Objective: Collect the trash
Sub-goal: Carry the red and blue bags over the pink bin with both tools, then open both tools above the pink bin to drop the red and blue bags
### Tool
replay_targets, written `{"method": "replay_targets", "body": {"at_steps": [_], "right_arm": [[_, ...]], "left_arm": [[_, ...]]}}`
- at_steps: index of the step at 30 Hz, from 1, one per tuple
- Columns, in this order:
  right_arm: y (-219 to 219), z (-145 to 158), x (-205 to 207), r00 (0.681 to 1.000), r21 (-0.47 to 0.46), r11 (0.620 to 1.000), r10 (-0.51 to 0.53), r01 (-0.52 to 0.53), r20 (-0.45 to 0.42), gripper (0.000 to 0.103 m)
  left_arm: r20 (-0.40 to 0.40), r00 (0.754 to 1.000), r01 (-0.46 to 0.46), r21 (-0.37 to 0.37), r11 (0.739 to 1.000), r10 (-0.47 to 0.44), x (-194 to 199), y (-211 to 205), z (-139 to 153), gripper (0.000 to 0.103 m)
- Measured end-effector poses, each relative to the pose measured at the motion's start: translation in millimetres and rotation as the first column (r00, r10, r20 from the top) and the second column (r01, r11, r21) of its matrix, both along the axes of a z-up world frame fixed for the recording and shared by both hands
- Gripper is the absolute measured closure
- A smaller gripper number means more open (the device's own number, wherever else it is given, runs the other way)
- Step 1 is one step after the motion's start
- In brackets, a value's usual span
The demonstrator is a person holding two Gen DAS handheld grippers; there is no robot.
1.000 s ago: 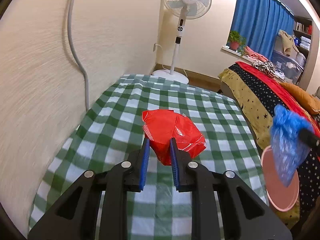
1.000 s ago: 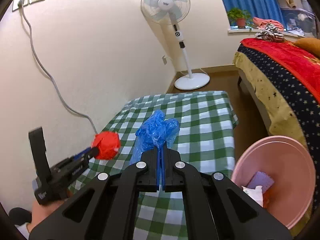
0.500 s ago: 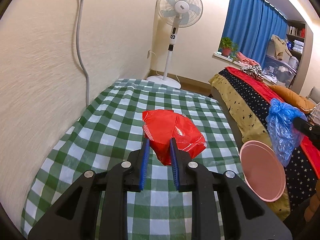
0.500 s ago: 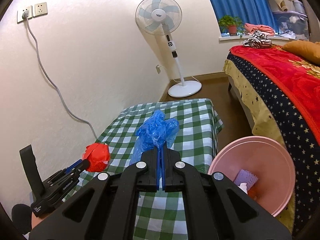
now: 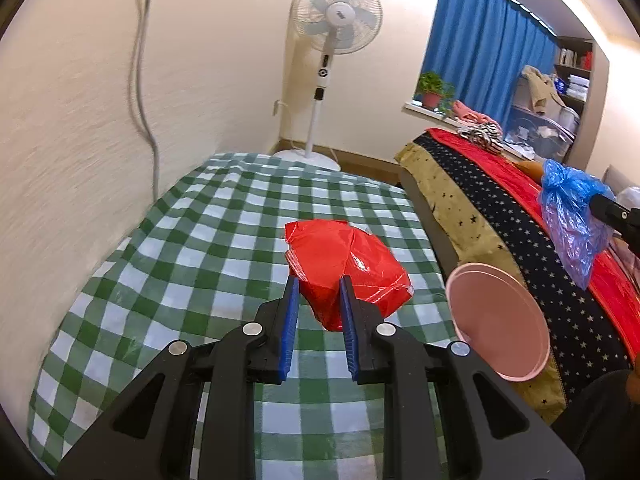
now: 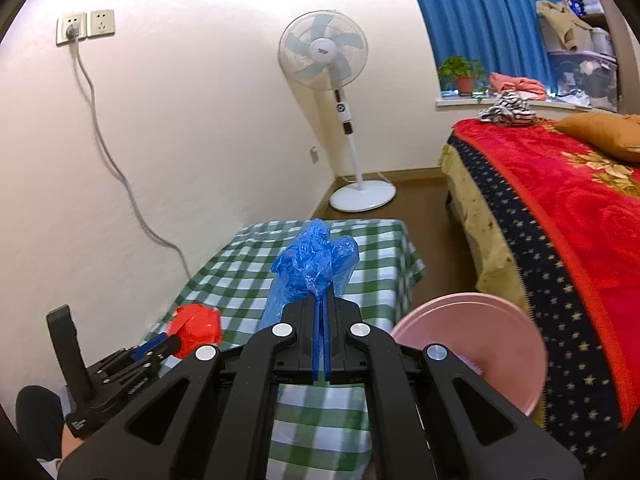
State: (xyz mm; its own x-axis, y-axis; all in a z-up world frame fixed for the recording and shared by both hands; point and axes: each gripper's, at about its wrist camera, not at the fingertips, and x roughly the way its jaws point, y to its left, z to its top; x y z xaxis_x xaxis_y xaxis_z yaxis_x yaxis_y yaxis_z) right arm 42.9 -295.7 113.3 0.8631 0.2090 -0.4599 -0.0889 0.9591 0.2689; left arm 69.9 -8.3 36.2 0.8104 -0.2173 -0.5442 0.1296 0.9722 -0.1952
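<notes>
While L hand-held gripper (image 5: 317, 300) clamps red bag (image 5: 344, 268) at frame centre and R hand-held gripper (image 6: 322, 320) pinches blue bag (image 6: 310, 268), carry step underway; next req. release over pink bin (image 6: 516, 364), lower right.

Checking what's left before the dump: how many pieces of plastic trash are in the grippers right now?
2. A red plastic bag is pinched in the left gripper above the checked table; a blue plastic bag is clamped in the right gripper. The pink bin's contents are mostly hidden.
</notes>
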Motion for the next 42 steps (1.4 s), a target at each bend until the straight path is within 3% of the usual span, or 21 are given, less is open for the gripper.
{"method": "replay_targets", "body": {"at_steps": [16, 29, 42], "right_arm": [[-94.1, -26.8, -0.5, 0.97, 0.06, 0.968, -0.243, 0.243, -0.013, 0.102], [-117.2, -43.1, 9.2, 0.943, 0.001, 0.943, -0.333, 0.333, -0.023, 0.102], [-123.9, -49.4, 11.6, 0.935, -0.021, 0.936, -0.352, 0.352, -0.044, 0.102]], "left_arm": [[0.028, 0.991, 0.13, 0.017, 0.991, -0.13, -0.5, -61.8, 5.7, 0.083], [0.026, 0.967, 0.254, 0.035, 0.967, -0.255, 17.1, -139.0, 1.1, 0.083], [-0.025, 0.942, 0.337, 0.042, 0.941, -0.336, 40.8, -198.7, -15.0, 0.083]]}}
